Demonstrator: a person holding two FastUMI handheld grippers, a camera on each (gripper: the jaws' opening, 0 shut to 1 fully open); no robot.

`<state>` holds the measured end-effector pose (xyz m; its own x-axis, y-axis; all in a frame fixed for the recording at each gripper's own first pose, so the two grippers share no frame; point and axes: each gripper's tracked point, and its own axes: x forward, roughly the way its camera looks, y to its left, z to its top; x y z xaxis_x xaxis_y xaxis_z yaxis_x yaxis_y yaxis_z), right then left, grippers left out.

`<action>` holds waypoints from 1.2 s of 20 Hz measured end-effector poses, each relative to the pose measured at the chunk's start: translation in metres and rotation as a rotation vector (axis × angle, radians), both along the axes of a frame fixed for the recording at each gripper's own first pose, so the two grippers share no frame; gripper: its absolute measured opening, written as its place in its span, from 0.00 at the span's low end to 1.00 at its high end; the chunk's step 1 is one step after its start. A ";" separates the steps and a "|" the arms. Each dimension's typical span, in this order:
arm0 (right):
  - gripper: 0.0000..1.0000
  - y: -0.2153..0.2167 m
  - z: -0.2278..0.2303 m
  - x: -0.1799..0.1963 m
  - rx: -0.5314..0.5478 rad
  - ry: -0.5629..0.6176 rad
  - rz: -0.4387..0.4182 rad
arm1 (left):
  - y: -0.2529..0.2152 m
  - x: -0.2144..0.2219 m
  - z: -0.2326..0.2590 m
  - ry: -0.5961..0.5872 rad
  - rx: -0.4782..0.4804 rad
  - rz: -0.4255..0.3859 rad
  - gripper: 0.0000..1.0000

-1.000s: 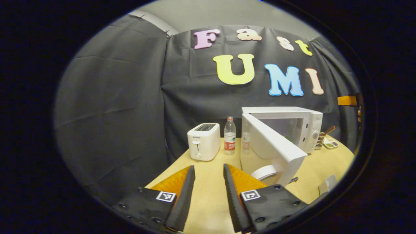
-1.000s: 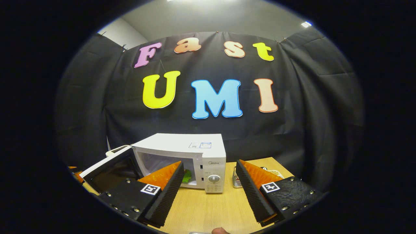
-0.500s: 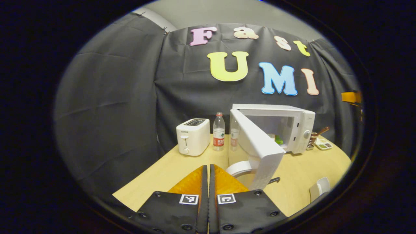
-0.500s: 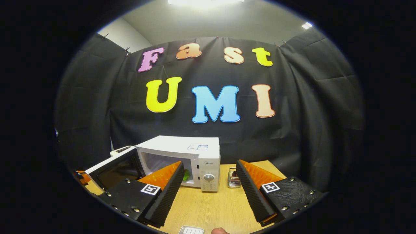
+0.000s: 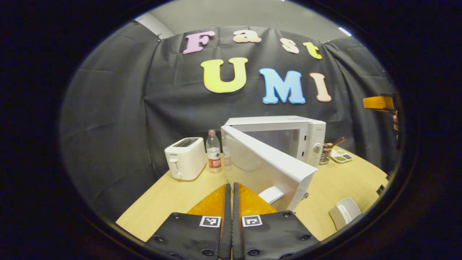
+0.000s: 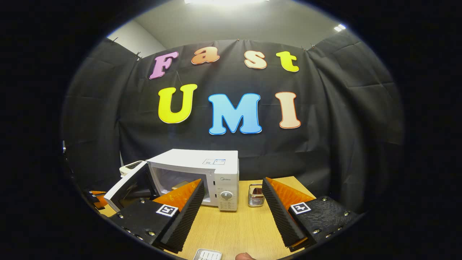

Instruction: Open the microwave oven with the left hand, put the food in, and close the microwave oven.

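The wooden tabletop (image 5: 173, 196) carries everything, and the white microwave oven (image 5: 285, 135) is the biggest thing on it, standing toward the back near the black cloth wall. Its door (image 5: 267, 166) stands part-way open, hinged on the side toward the toaster, its free edge reaching out over the tabletop toward the left gripper (image 5: 231, 196). From the right gripper view the cavity of the microwave oven (image 6: 202, 173) is partly open to sight past the door (image 6: 126, 187), but I cannot make out the food inside it.

On the door's hinge side of the microwave oven stands a white toaster (image 5: 185, 157), and between the two a water bottle (image 5: 213, 151) with a red label. On the control-panel side of the microwave oven sits a small metal holder (image 6: 255, 196) with brown utensils in it, and beyond that a small tray (image 5: 341, 156). A white roll (image 5: 272, 194) lies under the swung door, and a pale box (image 5: 345, 212) rests nearer the tabletop's edge.

The left gripper's jaws are pressed together on nothing, just beside the door's free edge. The right gripper (image 6: 232, 204) has its jaws spread wide and empty, facing the microwave oven's panel.
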<state>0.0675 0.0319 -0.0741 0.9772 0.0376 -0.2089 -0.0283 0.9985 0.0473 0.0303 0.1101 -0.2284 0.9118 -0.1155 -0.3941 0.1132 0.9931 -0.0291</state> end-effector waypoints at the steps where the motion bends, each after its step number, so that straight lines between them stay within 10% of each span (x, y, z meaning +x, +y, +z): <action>1: 0.98 -0.003 0.002 0.000 0.002 -0.002 -0.011 | -0.011 0.004 0.000 -0.002 -0.003 -0.027 0.07; 24: 0.97 -0.053 -0.008 -0.041 0.015 0.048 -0.266 | -0.154 0.140 0.000 -0.026 -0.155 -0.294 0.07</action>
<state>0.0263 -0.0212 -0.0825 0.9421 -0.2154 -0.2570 0.2374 0.9697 0.0575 0.1706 -0.0437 -0.2280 0.8401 -0.4319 -0.3282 0.3972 0.9018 -0.1701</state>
